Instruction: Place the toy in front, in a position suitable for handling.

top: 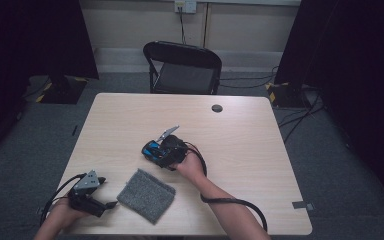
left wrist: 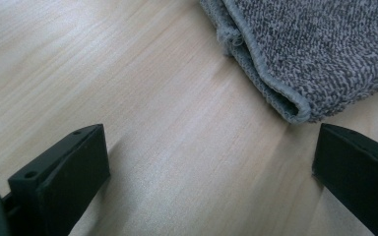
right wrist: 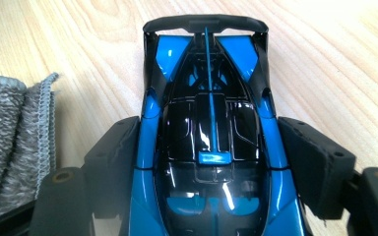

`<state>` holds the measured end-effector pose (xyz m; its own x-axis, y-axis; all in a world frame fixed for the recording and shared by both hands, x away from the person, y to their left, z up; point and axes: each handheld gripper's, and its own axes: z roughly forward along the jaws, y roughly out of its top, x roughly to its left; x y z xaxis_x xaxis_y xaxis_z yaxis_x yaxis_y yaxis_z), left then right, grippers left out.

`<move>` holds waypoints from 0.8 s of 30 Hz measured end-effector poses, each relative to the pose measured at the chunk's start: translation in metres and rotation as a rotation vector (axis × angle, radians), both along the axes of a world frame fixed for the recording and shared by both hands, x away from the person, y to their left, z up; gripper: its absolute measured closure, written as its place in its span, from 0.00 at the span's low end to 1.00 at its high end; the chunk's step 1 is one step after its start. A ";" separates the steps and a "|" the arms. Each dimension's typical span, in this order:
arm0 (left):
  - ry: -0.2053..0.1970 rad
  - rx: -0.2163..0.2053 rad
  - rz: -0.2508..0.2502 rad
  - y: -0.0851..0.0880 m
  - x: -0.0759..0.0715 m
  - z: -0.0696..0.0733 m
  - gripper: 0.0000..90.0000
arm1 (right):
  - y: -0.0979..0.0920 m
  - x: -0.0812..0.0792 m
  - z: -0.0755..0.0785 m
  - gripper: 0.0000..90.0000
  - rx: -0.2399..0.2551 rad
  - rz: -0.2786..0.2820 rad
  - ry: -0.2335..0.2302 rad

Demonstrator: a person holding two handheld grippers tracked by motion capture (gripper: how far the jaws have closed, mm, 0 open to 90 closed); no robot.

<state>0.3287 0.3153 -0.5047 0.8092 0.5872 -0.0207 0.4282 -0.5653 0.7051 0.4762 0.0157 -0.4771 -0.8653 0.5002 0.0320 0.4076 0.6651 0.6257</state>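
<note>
On the table (top: 240, 130), the toy car (right wrist: 209, 142) sits clamped in the right hand-held gripper (right wrist: 209, 167).

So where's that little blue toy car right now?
The blue toy car sits on the table near its middle, between the jaws of the right gripper, with the folded grey cloth just in front of it on the person's side.

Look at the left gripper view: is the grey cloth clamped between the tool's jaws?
No. The grey cloth lies on the table beyond the left tool, whose jaws stand wide apart.
</note>
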 end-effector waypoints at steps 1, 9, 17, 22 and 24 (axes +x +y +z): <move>0.000 0.000 0.000 0.000 0.000 0.000 0.00 | -0.001 -0.001 0.001 0.30 0.002 -0.006 -0.002; 0.000 0.000 0.000 0.000 0.000 0.000 0.00 | -0.005 0.001 0.007 0.30 0.025 -0.014 0.000; 0.000 0.000 0.000 0.000 0.000 0.000 0.00 | -0.018 0.005 0.020 0.30 0.066 -0.032 0.000; -0.001 0.001 0.000 0.000 0.000 0.000 0.00 | -0.031 0.007 0.027 0.30 0.067 -0.056 -0.011; -0.001 0.000 0.000 0.000 0.000 0.000 0.00 | -0.038 0.007 0.028 0.30 0.065 -0.067 -0.012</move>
<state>0.3287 0.3153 -0.5047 0.8093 0.5871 -0.0200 0.4278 -0.5656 0.7050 0.4834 -0.0220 -0.4490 -0.8308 0.5538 0.0563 0.4420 0.5948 0.6715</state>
